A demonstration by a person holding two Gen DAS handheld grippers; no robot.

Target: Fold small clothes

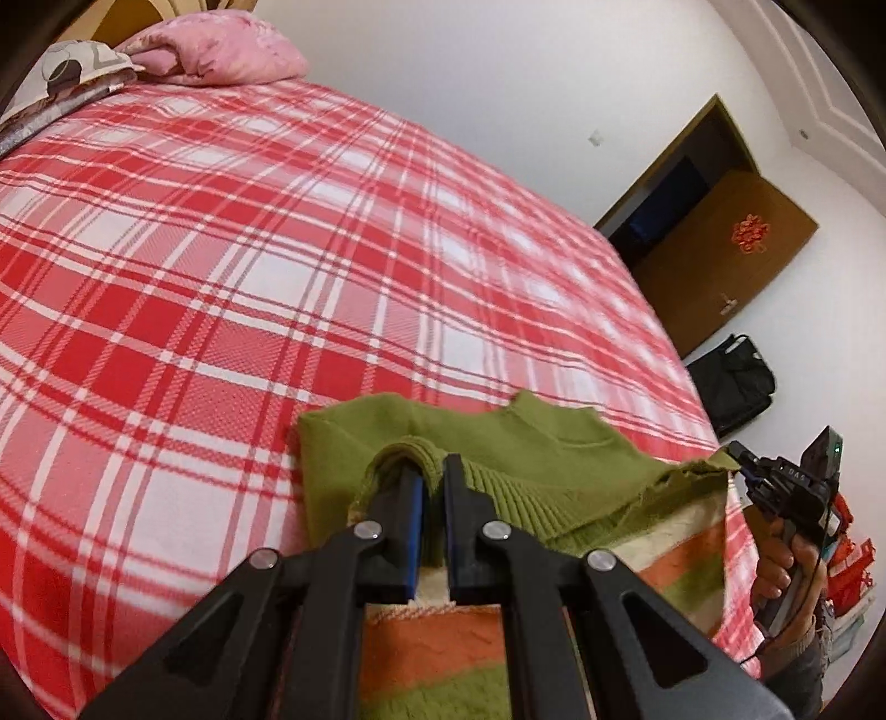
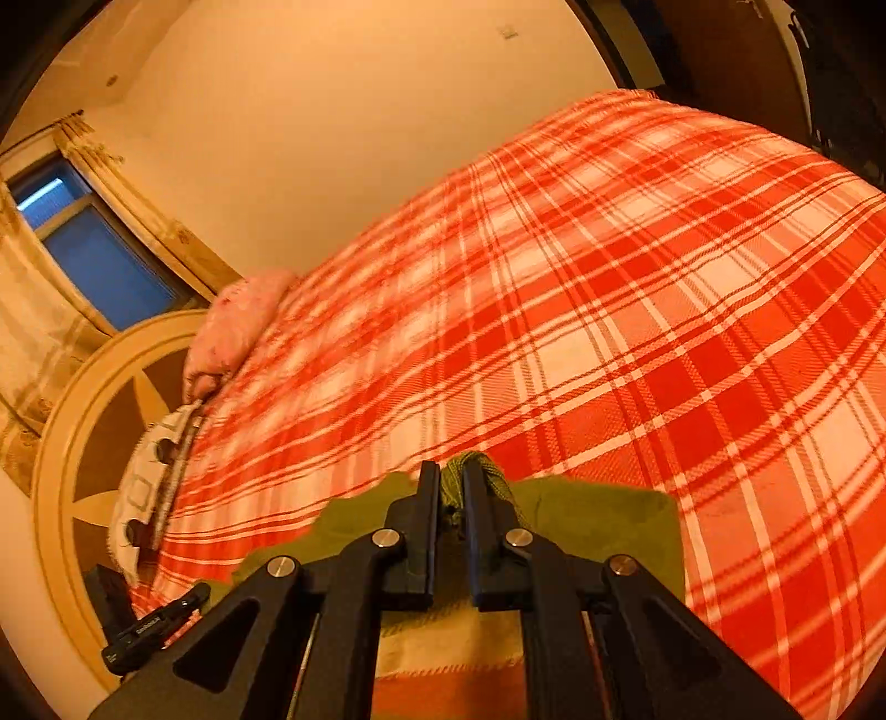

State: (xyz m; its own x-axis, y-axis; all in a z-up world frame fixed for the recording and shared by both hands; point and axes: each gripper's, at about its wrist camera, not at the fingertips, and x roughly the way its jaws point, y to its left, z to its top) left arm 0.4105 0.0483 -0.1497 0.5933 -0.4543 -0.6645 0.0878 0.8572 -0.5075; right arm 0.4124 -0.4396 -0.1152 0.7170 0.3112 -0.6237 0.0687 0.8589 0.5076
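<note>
- Left gripper is pinching the ribbed green edge of the small sweater; knit bunches up over the tips of its fingers and fills the narrow gap between them.
- Right gripper is doing the same at the other end of that edge, with a wad of green rib squeezed between its fingers. In the left wrist view it shows off to the right, in the person's hand, with the fabric corner drawn out to it.
- The sweater sits at the near edge of the bed, on the red and white plaid cover. Its green upper part lies towards the far side; orange, cream and green stripes run under the grippers on the near side.
- As I judge it, the folding is at an early stage. The ribbed edge is raised off the cover and the cloth between the two grips sags and wrinkles, so a fold looks to be in hand but not laid.
- Whether any fold is already finished I cannot tell, since both views are half blocked by the gripper arms.
- Left to do, by my reckoning: carry the held edge over the body, lay it flat, release, and tidy the result into a compact shape.
- A pink pillow lies at the far end of the bed, well apart from the work.
</note>
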